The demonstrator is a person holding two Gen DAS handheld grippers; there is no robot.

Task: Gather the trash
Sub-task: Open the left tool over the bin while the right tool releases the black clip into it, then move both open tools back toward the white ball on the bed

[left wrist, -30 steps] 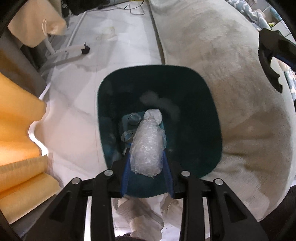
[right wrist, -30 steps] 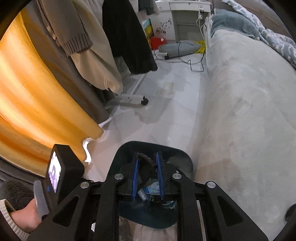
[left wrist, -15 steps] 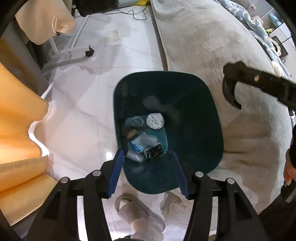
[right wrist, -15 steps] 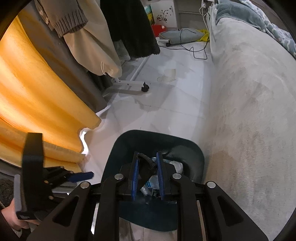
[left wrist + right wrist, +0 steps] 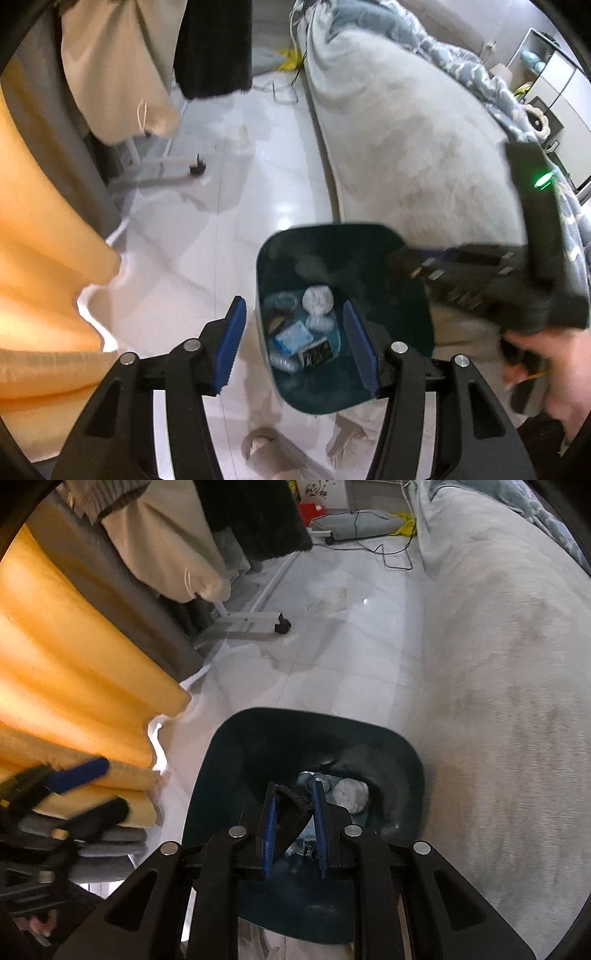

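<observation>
the left gripper (image 5: 293,345) is nearest in its own view. its blue pads (image 5: 232,345) stand apart w/ nothing between them, just air above the bin (image 5: 397,334). the right gripper (image 5: 294,829) is pinched on a black thing (image 5: 291,819), a dark curved bit w/ a bumpy edge; can't tell what it is. it hangs right over the bin's open top.

the bin is dark green & sits on the white floor (image 5: 236,221), right next to the big grey bed (image 5: 406,147). trash lies at the bottom: a white paper ball (image 5: 317,297), a small clear bag (image 5: 321,322) just below it, a blue & white pack (image 5: 293,336), a little black box (image 5: 317,352) & a clear round lid (image 5: 282,301).

a hand (image 5: 554,373) holds the right gripper at the bin's right side in the left view. a grey slipper (image 5: 266,448) is on the floor near the bin.

further off, an orange curtain (image 5: 74,664) hangs on the left. behind it are a cream bag (image 5: 110,74) & a black coat (image 5: 212,44) on a rack w/ wheels (image 5: 282,624). far back, wires (image 5: 388,554) lie on the floor.
</observation>
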